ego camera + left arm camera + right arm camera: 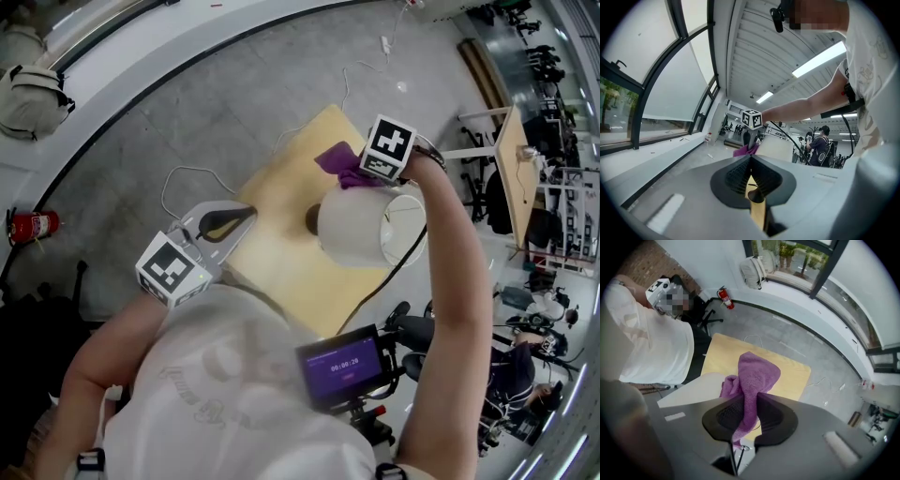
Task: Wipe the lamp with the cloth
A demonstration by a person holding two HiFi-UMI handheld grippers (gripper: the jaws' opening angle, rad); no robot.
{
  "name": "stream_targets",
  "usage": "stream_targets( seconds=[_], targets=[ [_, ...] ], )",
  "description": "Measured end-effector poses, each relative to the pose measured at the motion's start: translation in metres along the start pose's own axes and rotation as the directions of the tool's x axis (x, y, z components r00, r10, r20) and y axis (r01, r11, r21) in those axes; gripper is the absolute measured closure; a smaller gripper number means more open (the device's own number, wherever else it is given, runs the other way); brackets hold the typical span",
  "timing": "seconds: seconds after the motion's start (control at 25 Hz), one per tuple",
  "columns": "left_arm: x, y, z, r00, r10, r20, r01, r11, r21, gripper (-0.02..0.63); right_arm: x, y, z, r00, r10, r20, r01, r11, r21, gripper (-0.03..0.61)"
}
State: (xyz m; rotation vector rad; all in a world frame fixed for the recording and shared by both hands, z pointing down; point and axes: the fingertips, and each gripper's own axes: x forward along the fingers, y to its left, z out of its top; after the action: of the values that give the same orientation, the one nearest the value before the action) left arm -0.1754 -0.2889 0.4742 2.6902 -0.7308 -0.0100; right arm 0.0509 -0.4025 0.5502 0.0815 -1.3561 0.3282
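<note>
Centrally shows a pale wooden tabletop, straight-edged, ringed by grey floor with open room on all sides. Carries a lamp with a smooth white drum shade. Finds the right gripper clamped on a fuzzy purple cloth against the shade's far rim. Keeps the left gripper closed, empty, at the near-left edge.

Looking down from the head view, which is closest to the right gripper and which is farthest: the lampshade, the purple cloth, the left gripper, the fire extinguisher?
1. Purple cloth: pinched in the fingers of the right gripper.
2. White lampshade: just below it in the picture.
3. Left gripper: across the yellow tabletop, at left.
4. Red fire extinguisher: far left edge.
</note>
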Motion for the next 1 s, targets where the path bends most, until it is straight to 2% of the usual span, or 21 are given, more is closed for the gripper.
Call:
stream_targets(
  seconds=[0.12, 0.24, 0.4, 0.52, 0.68, 1.0],
  targets=[
    [0.01, -0.004, 0.0, 1.0, -0.021, -0.005, 0.021, 1.0, 0.004, 0.614, -0.035, -0.013, -0.021, 0.993, -0.013, 0.116, -0.001, 0.993, 0.122, 0.495],
    [0.023, -0.012, 0.0, 0.999, -0.05, -0.009, 0.05, 0.999, 0.006, 0.614, -0.073, -0.011, -0.052, 0.971, -0.014, 0.238, -0.037, 0.977, 0.208, 0.495],
    [0.038, -0.025, -0.001, 0.996, -0.087, -0.026, 0.087, 0.996, 0.02, 0.614, -0.106, 0.002, -0.085, 0.933, 0.0, 0.36, -0.095, 0.964, 0.248, 0.497],
    [0.047, -0.032, 0.003, 0.994, -0.098, -0.041, 0.099, 0.995, 0.026, 0.614, -0.106, 0.012, -0.089, 0.898, 0.067, 0.435, -0.185, 0.954, 0.234, 0.497],
    [0.055, -0.035, 0.006, 0.996, -0.084, -0.04, 0.086, 0.995, 0.045, 0.614, -0.077, 0.02, -0.084, 0.876, 0.162, 0.455, -0.271, 0.944, 0.187, 0.497],
    [0.053, -0.031, -0.002, 0.997, -0.016, -0.069, 0.019, 0.999, 0.044, 0.614, -0.01, 0.001, -0.073, 0.863, 0.204, 0.462, -0.323, 0.927, 0.192, 0.497]
  ],
)
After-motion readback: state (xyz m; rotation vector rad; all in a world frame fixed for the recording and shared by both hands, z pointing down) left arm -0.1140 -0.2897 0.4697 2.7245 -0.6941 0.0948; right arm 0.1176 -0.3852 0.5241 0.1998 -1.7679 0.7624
